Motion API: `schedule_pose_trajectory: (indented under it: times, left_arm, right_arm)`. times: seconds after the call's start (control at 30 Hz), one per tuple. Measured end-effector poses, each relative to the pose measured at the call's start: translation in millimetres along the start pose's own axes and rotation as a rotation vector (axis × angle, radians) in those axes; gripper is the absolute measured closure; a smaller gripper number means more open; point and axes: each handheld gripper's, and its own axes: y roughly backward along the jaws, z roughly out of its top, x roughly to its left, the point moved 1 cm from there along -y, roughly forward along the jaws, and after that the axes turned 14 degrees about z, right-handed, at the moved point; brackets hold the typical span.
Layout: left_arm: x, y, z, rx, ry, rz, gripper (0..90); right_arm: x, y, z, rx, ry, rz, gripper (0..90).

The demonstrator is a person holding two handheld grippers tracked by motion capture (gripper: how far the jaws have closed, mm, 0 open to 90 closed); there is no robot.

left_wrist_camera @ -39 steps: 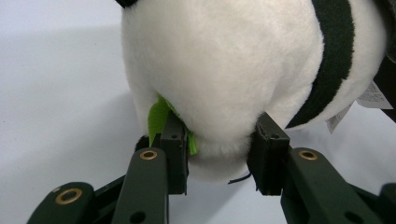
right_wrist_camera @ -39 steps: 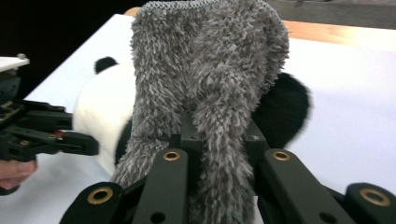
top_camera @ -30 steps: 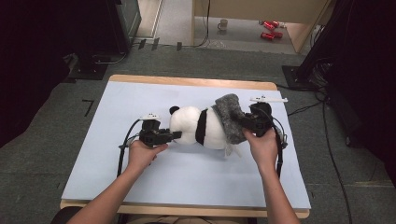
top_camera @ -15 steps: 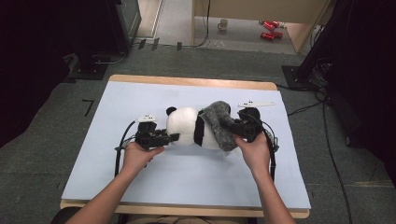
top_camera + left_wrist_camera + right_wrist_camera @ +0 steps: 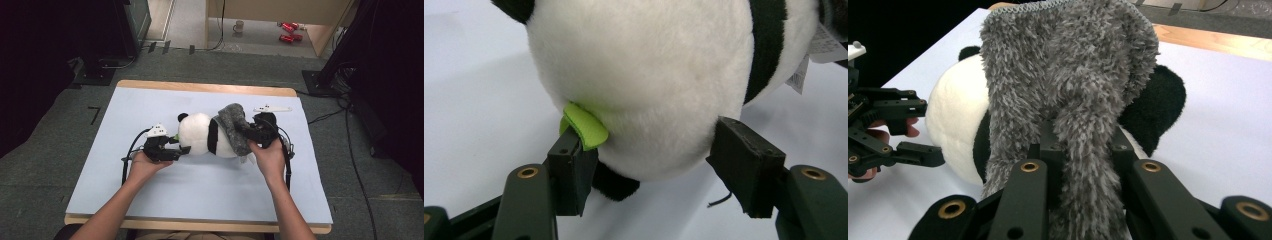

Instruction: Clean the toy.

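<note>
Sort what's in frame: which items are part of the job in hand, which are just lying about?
In the job:
- panda plush, lying on the table
- grey fuzzy cloth, draped over the panda
- right gripper, shut on the cloth
- left gripper, open around the panda's head

Lying about:
- white strip on the table
- mug on the floor
- red objects on the floor

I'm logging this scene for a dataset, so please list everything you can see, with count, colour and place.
Panda plush: one, white and black, lying mid-table.
Green tab: one, lime, on the panda's head by the left jaws.
Fuzzy cloth: one, grey, draped over the panda's body.
White tool: one, far right of the table; kind unclear.
Table: one, pale blue top, wooden edge.
Mug: one, pale, on the floor beyond.
Red items: two, on the floor beyond.
Left gripper: black, open around the panda's head.
Right gripper: black, shut on the cloth.
</note>
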Motion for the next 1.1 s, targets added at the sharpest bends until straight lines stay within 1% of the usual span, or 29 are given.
schedule_pose_trajectory:
  times: [0.13, 0.2, 0.27, 0.3, 0.37, 0.4, 0.47, 0.53, 0.6, 0.63, 0.73, 0.77, 0.8, 0.83, 0.9, 0.97, 1.0, 1.1]
  left_arm:
    - [2.1, -3.0, -1.7, -0.017, 0.017, -0.011, 35.5]
    - [2.1, -4.1, -1.7, -0.024, 0.026, -0.01, 35.4]
    - [1.1, -7.4, -2.1, -0.044, 0.021, -0.009, 33.5]
    - [0.2, -9.1, -2.5, -0.047, 0.019, -0.008, 31.6]
    - [-1.8, -15.8, -3.8, -0.061, 0.013, 0.005, 28.0]
    - [-2.7, -18.3, -4.0, -0.066, 0.019, 0.013, 27.1]
    - [-2.6, -22.4, -3.3, -0.081, 0.018, 0.022, 27.3]
    - [-1.5, -24.8, -2.4, -0.083, 0.021, 0.024, 28.0]
    - [-1.0, -27.0, -3.1, -0.081, 0.028, 0.033, 30.6]
    - [-0.8, -27.4, -3.4, -0.077, 0.032, 0.032, 32.9]
    - [-1.0, -26.1, -3.5, -0.071, 0.012, 0.039, 42.4]
    - [-0.7, -25.7, -3.4, -0.063, 0.02, 0.041, 45.7]
    - [-0.5, -25.5, -3.2, -0.059, 0.022, 0.046, 48.7]
    - [0.0, -24.4, -2.5, -0.048, 0.035, 0.045, 51.5]
    - [-1.0, -22.8, -1.0, -0.04, 0.05, 0.052, 58.1]
    - [-2.9, -19.6, 1.4, -0.045, 0.039, 0.061, 62.9]
    - [-4.0, -18.1, 3.4, -0.046, 0.046, 0.046, 64.4]
    - [-5.1, -13.6, 8.5, -0.031, 0.069, 0.019, 67.8]
  right_arm:
    - [-1.3, -3.2, 1.4, -0.009, 0.007, -0.004, 76.9]
    - [-4.2, -4.7, 2.3, -0.017, 0.009, -0.009, 76.1]
    - [-6.6, -6.1, 3.0, -0.024, 0.012, -0.017, 75.6]
    - [-8.1, -7.0, 3.1, -0.03, 0.011, -0.024, 75.6]
    - [-10.2, -7.5, 3.4, -0.034, 0.003, -0.021, 75.6]
    - [-11.2, -7.9, 3.5, -0.036, 0.001, -0.02, 75.6]
    - [-12.4, -8.6, 3.5, -0.04, -0.001, -0.023, 75.7]
    - [-13.7, -8.7, 3.5, -0.045, -0.002, -0.03, 75.6]
    - [-14.5, -8.4, 3.4, -0.05, -0.008, -0.029, 75.6]
    - [-15.0, -8.4, 3.6, -0.054, -0.013, -0.022, 75.6]
    - [-13.1, -5.5, 5.1, -0.089, -0.027, -0.005, 78.1]
    - [-11.7, -3.9, 6.0, -0.101, -0.033, 0.0, 78.6]
    - [-9.0, -2.1, 7.3, -0.11, -0.025, -0.001, 78.8]
    - [-7.2, -1.0, 8.3, -0.111, -0.019, -0.004, 78.9]
    - [-1.7, 4.0, 11.6, -0.124, -0.008, -0.004, 79.0]
    - [3.0, 8.6, 14.8, -0.142, 0.001, 0.007, 79.0]
    - [5.1, 9.7, 15.9, -0.145, 0.001, 0.009, 79.0]
    - [16.1, 9.6, 19.1, -0.15, 0.02, 0.038, 78.9]
